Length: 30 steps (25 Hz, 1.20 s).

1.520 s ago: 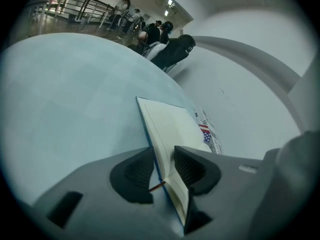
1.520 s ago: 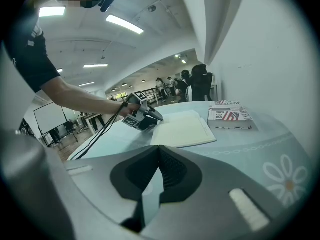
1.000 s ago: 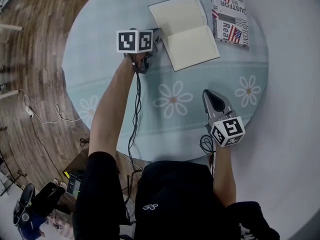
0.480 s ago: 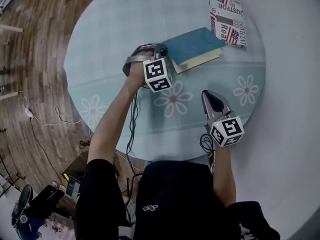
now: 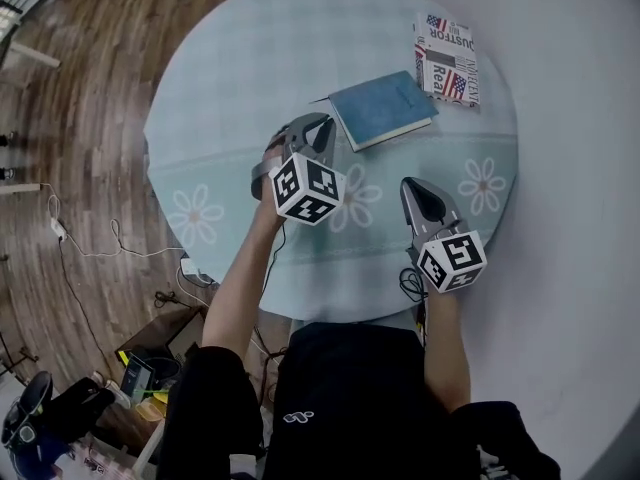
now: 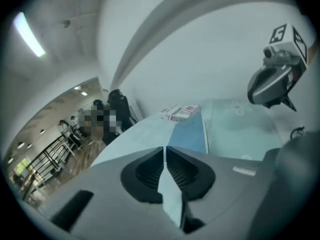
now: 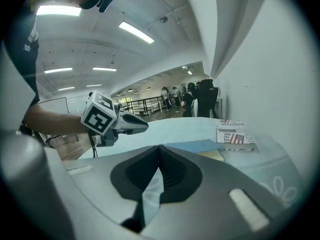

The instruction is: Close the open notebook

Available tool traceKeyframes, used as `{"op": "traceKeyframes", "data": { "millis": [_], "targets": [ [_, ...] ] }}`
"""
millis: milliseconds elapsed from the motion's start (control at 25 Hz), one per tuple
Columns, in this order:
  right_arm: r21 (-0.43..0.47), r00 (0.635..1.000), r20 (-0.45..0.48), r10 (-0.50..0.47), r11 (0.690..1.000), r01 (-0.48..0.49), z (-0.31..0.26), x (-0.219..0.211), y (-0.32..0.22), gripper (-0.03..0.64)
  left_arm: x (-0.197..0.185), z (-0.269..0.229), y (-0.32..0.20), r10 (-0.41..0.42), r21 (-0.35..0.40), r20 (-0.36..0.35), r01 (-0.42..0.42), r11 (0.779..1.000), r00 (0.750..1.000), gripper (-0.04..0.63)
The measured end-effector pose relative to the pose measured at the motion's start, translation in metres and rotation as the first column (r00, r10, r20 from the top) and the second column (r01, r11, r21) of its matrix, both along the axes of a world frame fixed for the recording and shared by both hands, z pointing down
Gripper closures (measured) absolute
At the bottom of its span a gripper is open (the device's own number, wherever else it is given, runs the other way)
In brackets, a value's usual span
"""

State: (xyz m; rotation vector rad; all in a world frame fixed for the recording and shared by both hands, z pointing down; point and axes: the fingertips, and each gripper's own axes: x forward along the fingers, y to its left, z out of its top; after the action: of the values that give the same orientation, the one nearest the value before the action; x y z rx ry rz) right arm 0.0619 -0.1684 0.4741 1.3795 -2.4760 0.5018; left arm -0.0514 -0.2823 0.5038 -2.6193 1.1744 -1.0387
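Head view, contents listed from the left.

Wooden floor (image 5: 70, 98): dark planks, left of the table.

Round table (image 5: 230, 68): covered by a pale blue cloth printed with daisies (image 5: 195, 215).

My left gripper (image 5: 324, 125): held above the cloth near the table's middle. Its tips point toward the notebook and sit just beside that book's left corner. The left gripper view shows the jaws pressed together with nothing between them.

Notebook (image 5: 383, 108): closed, blue cover up. It lies flat on the cloth in the far half of the table, with cream page edges showing along its near side.

Booklet with flag print (image 5: 446, 60): lies flat just beyond the notebook's right end. I cannot tell whether the two touch.

My right gripper (image 5: 410, 186): over the near right part of the table, pointing away from me, apart from the notebook. The right gripper view shows its jaws pressed together and empty.
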Motion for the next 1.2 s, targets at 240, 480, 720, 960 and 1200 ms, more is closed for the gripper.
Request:
{"op": "traceKeyframes", "data": {
  "millis": [240, 480, 720, 960, 1200],
  "targets": [
    [0.125, 0.996, 0.037, -0.075, 0.990, 0.070, -0.060, -0.020, -0.012, 0.604, -0.032, -0.105, 0.022, -0.212, 0.117, -0.259, 0.249, 0.962, 0.942, 0.591],
    [0.254, 0.988, 0.101, -0.118, 0.963, 0.090, -0.127, -0.023, -0.026, 0.604, -0.062, -0.195, 0.057, -0.385, 0.139, -0.474, 0.499, 0.855, 0.792, 0.592],
    [0.308, 0.983, 0.142, -0.120, 0.949, 0.071, -0.171, -0.008, -0.021, 0.604, -0.066, -0.221, 0.107, -0.484, 0.079, -0.608, 0.655, 0.752, 0.629, 0.592],
    [0.350, 0.978, 0.123, -0.167, 0.930, 0.115, -0.186, 0.006, 0.007, 0.604, -0.025, -0.231, 0.145, -0.444, 0.138, -0.600, 0.632, 0.763, 0.666, 0.592],
    [0.361, 0.974, 0.122, -0.189, 0.923, 0.134, -0.192, 0.026, 0.026, 0.603, 0.006, -0.238, 0.170, -0.428, 0.161, -0.588, 0.618, 0.769, 0.686, 0.592]
  ]
}}
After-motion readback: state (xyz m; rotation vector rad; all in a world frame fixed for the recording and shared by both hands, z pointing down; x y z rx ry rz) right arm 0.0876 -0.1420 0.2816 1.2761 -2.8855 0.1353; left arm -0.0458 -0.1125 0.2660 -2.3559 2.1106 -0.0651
